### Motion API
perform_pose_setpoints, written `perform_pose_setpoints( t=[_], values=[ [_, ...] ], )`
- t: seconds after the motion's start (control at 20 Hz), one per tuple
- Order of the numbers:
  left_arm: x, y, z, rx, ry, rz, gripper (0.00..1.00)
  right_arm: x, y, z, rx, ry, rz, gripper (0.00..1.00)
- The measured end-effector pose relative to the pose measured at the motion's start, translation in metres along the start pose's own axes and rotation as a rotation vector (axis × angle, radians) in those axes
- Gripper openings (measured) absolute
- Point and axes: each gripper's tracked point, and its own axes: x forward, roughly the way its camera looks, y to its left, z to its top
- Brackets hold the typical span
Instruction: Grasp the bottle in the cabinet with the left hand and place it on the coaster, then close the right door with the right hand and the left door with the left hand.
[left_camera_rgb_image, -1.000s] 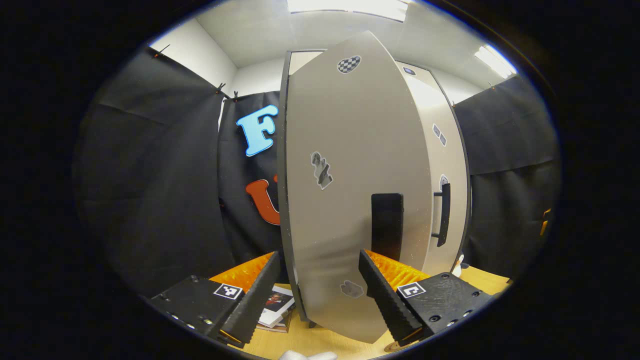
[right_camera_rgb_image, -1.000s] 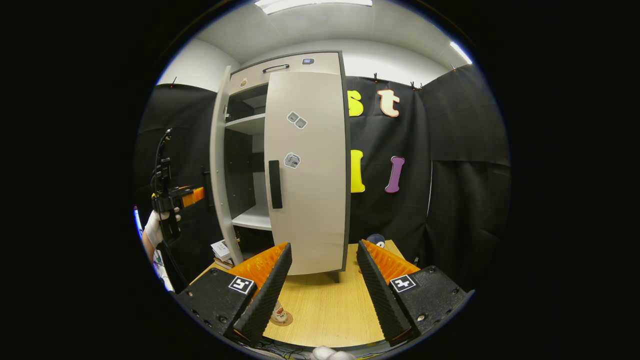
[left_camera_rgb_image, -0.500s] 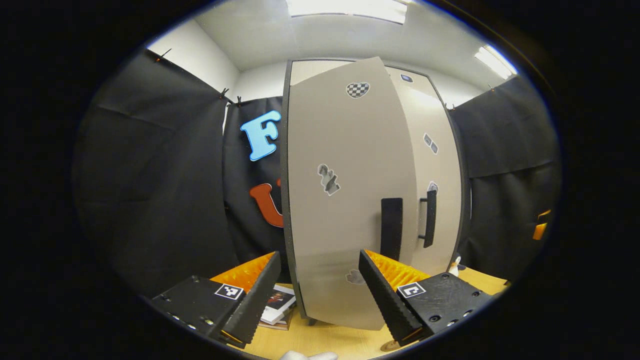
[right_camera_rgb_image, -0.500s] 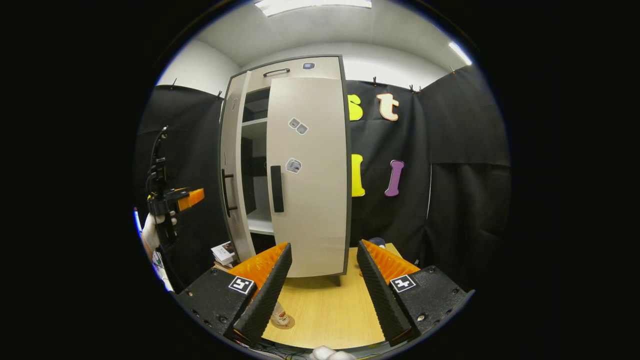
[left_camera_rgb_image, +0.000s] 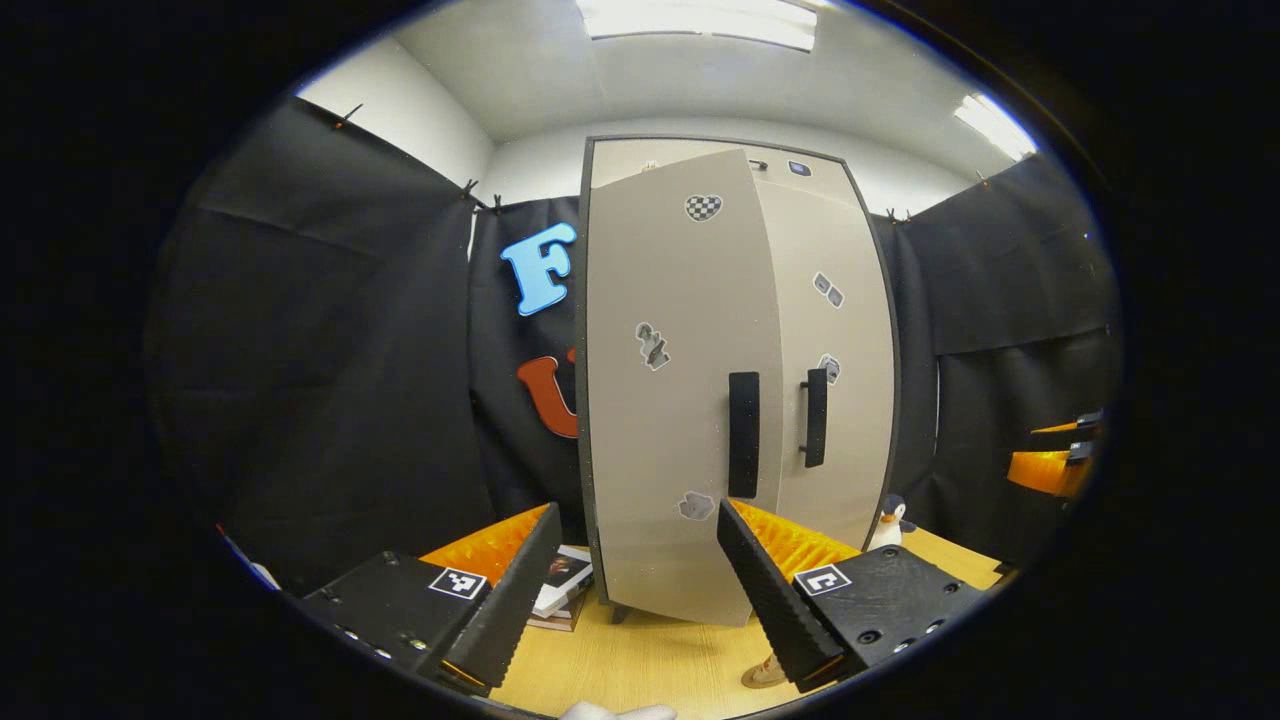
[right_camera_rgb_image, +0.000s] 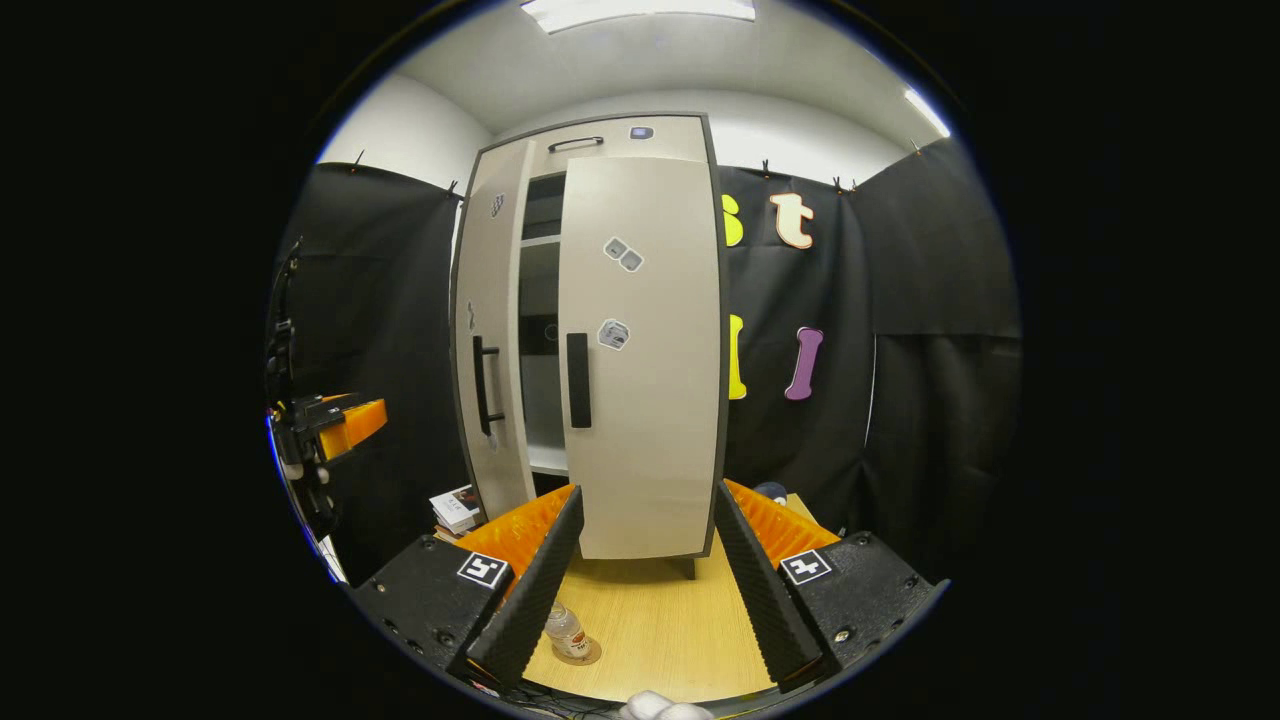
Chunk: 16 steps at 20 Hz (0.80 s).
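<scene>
Both the left gripper (left_camera_rgb_image: 634, 560) and the right gripper (right_camera_rgb_image: 640, 555) are spread and hold nothing. The bottle (right_camera_rgb_image: 566, 630) stands on the coaster (right_camera_rgb_image: 580, 653) on the table (right_camera_rgb_image: 660, 630). Beyond, the cabinet's right door (right_camera_rgb_image: 643, 350) is closed and the left door (right_camera_rgb_image: 495, 340) is slightly ajar.

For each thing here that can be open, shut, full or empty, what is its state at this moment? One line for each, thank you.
left door: ajar, a dark gap remains beside the right door.
right door: shut against the cabinet.
bottle: upright on the coaster, cabinet no longer holds it.
left gripper: open, holding nothing, apart from the door.
right gripper: open, holding nothing.
</scene>
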Motion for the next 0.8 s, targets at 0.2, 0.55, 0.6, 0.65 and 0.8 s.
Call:
perform_pose_setpoints(
  t=[0.2,0.55,0.6,0.65,0.8],
  values=[
    [-0.018,-0.010,-0.013,-0.011,0.029,-0.009,0.95,0.002,0.004,-0.002,0.015,-0.005,-0.010,0.82],
    [-0.026,-0.016,-0.014,-0.006,0.028,-0.011,0.95,0.003,0.004,-0.003,0.026,-0.009,-0.024,0.82],
    [-0.026,-0.014,-0.013,-0.004,0.027,-0.007,0.96,0.004,0.002,-0.004,0.027,-0.009,-0.028,0.82],
    [-0.026,-0.014,-0.014,-0.002,0.027,-0.006,0.96,0.004,0.002,-0.003,0.029,-0.010,-0.031,0.82],
    [-0.022,-0.013,-0.015,0.007,0.032,-0.003,0.96,0.007,-0.001,-0.001,0.031,-0.017,-0.045,0.82]
  ],
)
